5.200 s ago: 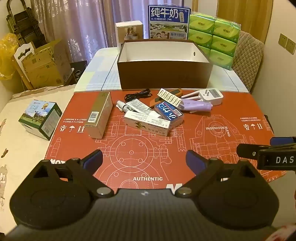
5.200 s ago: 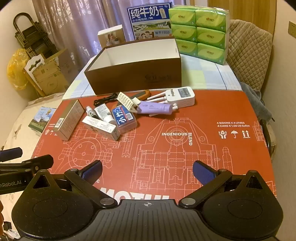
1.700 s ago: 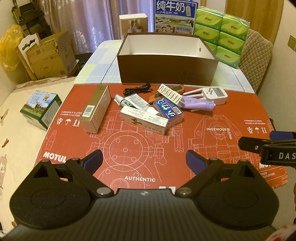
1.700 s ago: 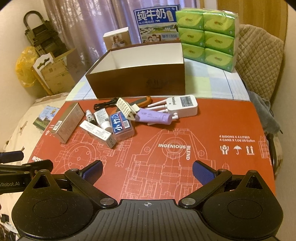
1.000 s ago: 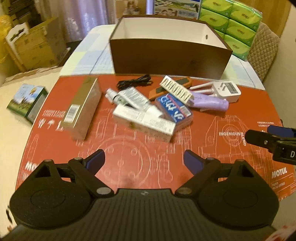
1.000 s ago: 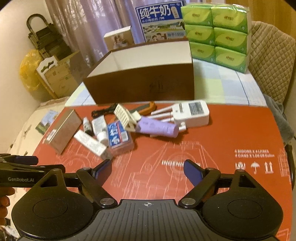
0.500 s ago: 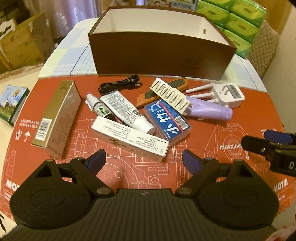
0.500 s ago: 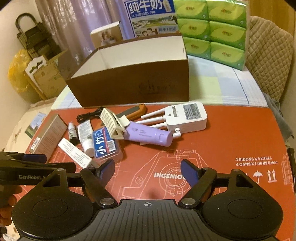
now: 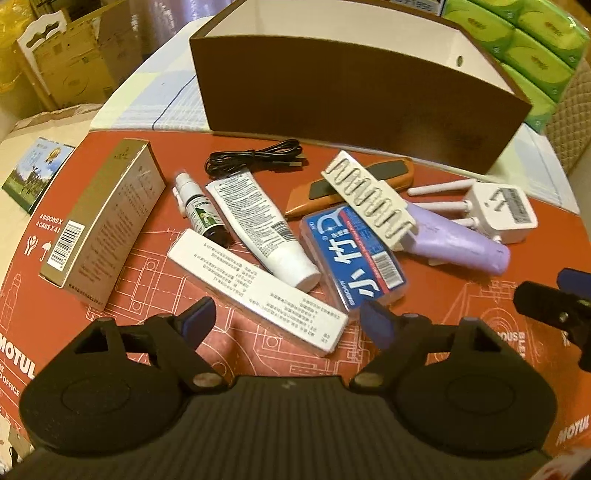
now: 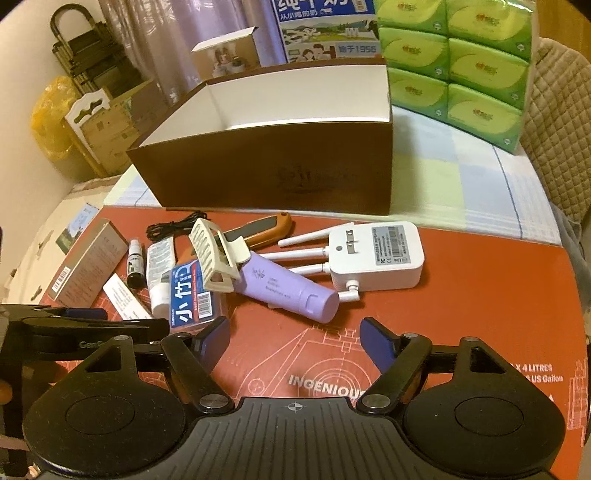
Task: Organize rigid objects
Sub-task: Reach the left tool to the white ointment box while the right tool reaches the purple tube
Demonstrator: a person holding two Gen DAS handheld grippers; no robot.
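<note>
1. The long white printed carton (image 9: 258, 291) lies at lower centre on the red surface (image 9: 454, 295), between the left hand-held gripper (image 9: 286, 319)'s closing, still apart jaws.
2. The right hand-held gripper (image 10: 295, 338) stands apart, empty.
3. Risk: the carton touches the white tube (image 9: 258, 225), so a crooked closing may push both.

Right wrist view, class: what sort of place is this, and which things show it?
Probably a room in a home, not a workshop: purple curtains behind, stacked green tissue packs and a milk carton on a table with a checked cloth, beside a quilted chair.
</note>
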